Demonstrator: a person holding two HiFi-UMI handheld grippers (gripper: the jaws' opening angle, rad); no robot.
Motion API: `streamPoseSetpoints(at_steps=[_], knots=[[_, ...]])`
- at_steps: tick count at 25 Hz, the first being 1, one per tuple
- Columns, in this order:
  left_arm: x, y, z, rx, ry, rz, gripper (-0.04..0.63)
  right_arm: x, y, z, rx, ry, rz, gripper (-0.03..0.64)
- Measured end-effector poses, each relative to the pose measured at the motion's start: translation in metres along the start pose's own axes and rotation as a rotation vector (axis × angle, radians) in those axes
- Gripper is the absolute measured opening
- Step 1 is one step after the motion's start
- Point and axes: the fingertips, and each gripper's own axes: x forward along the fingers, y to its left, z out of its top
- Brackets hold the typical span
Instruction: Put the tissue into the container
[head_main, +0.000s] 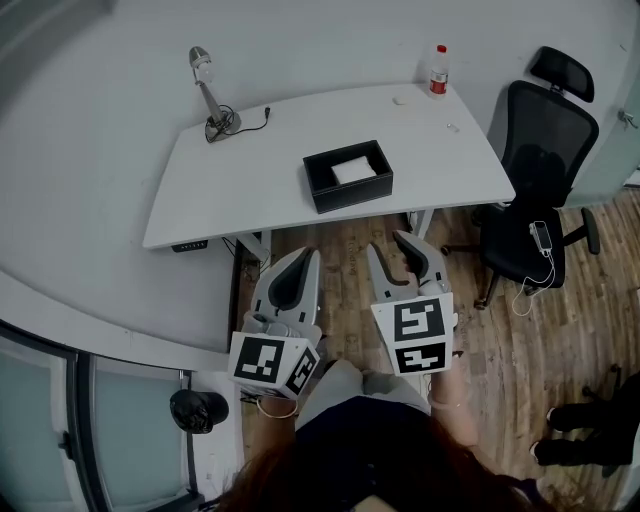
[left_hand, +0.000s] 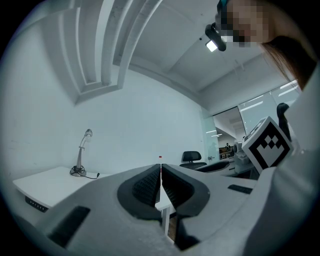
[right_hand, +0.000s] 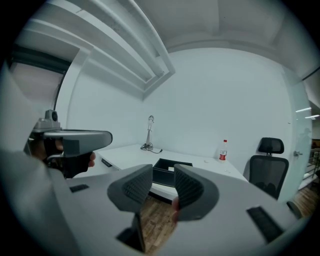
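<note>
Left of the container (head_main: 348, 188), a desk lamp (head_main: 208, 96) is seen at the far corner of the table (head_main: 230, 190). The tissue (head_main: 353, 169) is shown clearly only in the head view, lying white inside the black container. Short of the container, over the wooden floor (head_main: 345, 262), the left gripper (head_main: 300, 258) is held with its jaws clenched together on nothing; the lamp is caught by the left gripper view, the container is not. The right gripper (head_main: 397, 243) is held with jaws parted and empty, and its own view frames the container between them. Right of the container, a bottle (head_main: 438, 72) and an office chair (head_main: 540, 150) are seen.
</note>
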Motion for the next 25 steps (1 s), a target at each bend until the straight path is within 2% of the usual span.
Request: streamPoseSetpoints(at_steps=[16, 25], knots=[[0.005, -0.005, -0.001, 0.046, 0.018, -0.019, 0.029, -0.022, -0.006, 0.013, 0.054, -0.118, -0.089, 0.032], [-0.023, -0.005, 0.000, 0.034, 0.017, -0.010, 0.029, -0.050, 0.018, 0.023, 0.095, -0.197, -0.060, 0.020]])
